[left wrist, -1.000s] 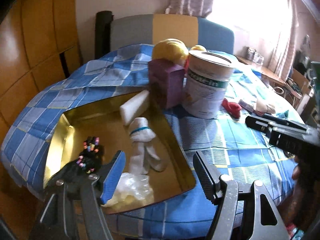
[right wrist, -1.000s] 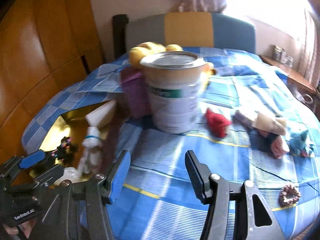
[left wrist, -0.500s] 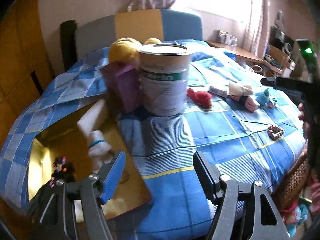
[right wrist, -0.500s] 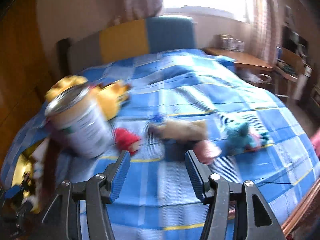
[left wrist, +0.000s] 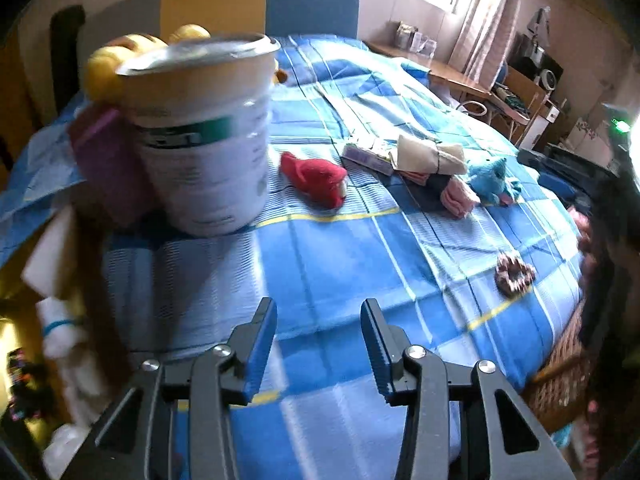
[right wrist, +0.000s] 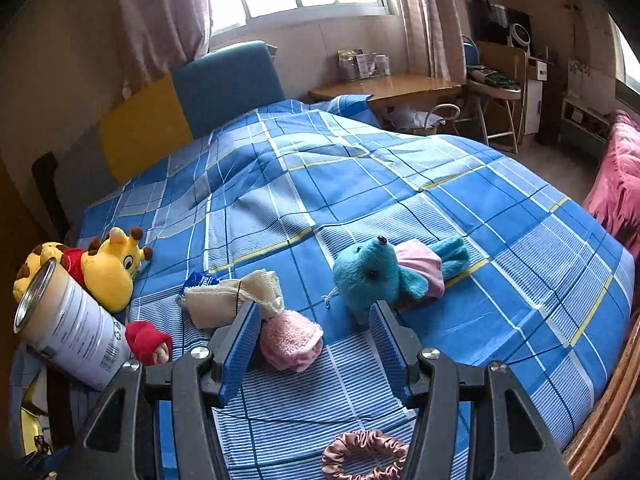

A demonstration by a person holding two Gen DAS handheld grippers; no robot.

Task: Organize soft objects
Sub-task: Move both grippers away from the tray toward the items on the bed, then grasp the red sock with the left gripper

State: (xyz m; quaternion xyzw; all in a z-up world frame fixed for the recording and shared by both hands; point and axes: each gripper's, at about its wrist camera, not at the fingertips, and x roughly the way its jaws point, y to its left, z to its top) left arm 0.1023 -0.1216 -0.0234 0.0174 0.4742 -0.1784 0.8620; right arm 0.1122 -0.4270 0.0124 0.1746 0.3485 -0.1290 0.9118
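Both tongs stand spread and empty, the left tongs (left wrist: 318, 322) closing, the right tongs (right wrist: 314, 326) beside the tin (right wrist: 72, 330). Only the right view shows the giraffe toy (right wrist: 114, 266) behind that tin.

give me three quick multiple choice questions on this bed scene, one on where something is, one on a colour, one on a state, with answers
1. Where is the red plush toy?
A. beside the tin can
B. on the desk
C. inside the can

2. What colour is the plush elephant?
A. green
B. teal blue
C. black

3. What is between the right gripper fingers?
A. the scrunchie
B. the giraffe
C. nothing gripped

Answers:
1 A, it lies on the bedspread next to the can.
2 B, its fur is teal with a pink dress.
3 C, the fingers stand apart, the pink rolled cloth only seen beyond them.
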